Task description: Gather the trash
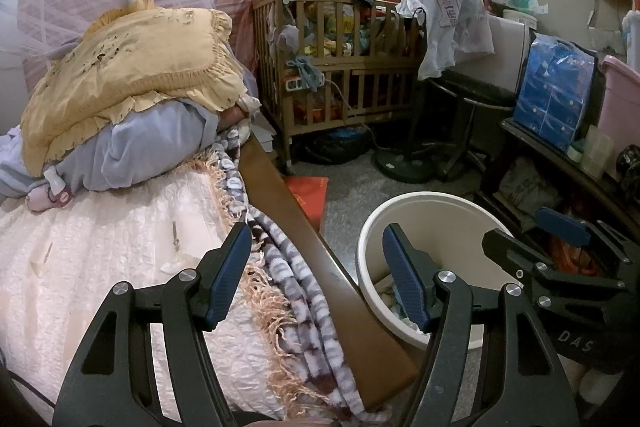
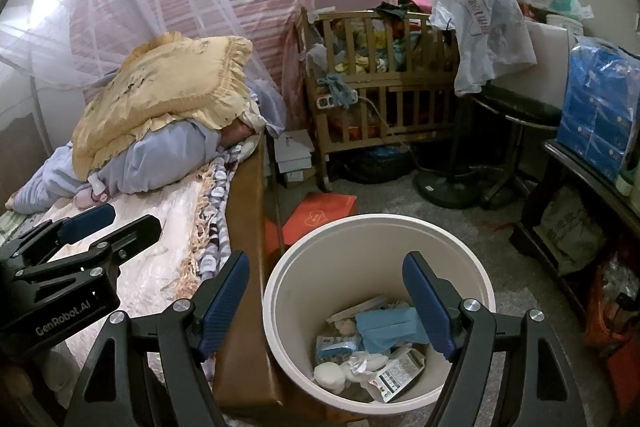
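You stand at the bed point(image 2: 152, 267), its brown wooden side rail point(image 2: 244, 267) touching the cream trash bin point(image 2: 472, 267) on the grey floor point(image 2: 508, 227). Trash point(image 2: 384, 327) fills the bin's bottom. Your left gripper point(image 1: 316, 279) hovers over the rail's edge, jaws spread and empty; your right gripper point(image 2: 324, 303) hangs above the bin, likewise spread. Beyond the bin, a crib point(image 2: 384, 95) and stool point(image 2: 516, 115) crowd the floor.

left tool point(image 1: 316, 275): jaws apart, empty | right tool point(image 2: 326, 303): jaws apart, empty
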